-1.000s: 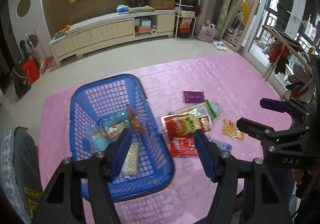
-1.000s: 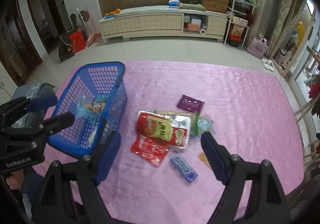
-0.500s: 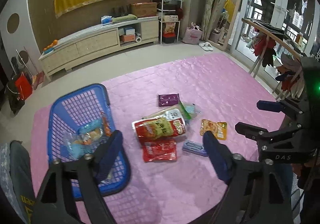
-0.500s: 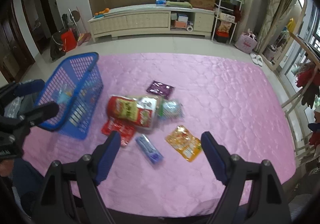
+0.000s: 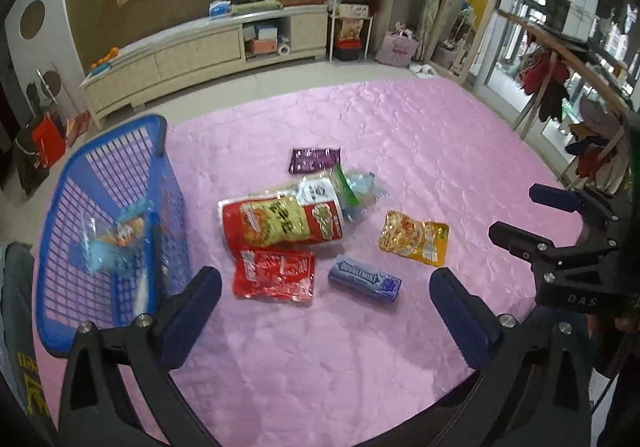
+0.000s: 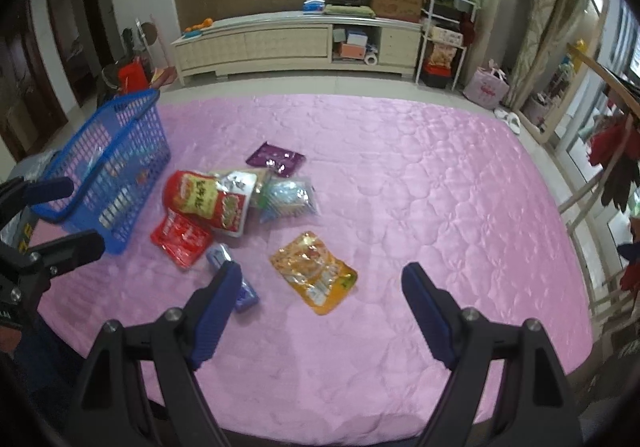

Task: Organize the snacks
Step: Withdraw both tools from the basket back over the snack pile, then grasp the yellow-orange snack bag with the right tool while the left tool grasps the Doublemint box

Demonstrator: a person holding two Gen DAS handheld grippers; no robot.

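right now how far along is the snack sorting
Early. A few packets already lie in the basket. Both claws, left and right, hold nothing; the left is opening. Still on the pink cover: the gum, orange pouch, red packet, big red bag and purple packet.

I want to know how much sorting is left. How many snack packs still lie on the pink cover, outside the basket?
6: purple packet farthest; big red bag over a clear pack; flat red pouch; gum pack; orange pouch rightmost. More may hide underneath.
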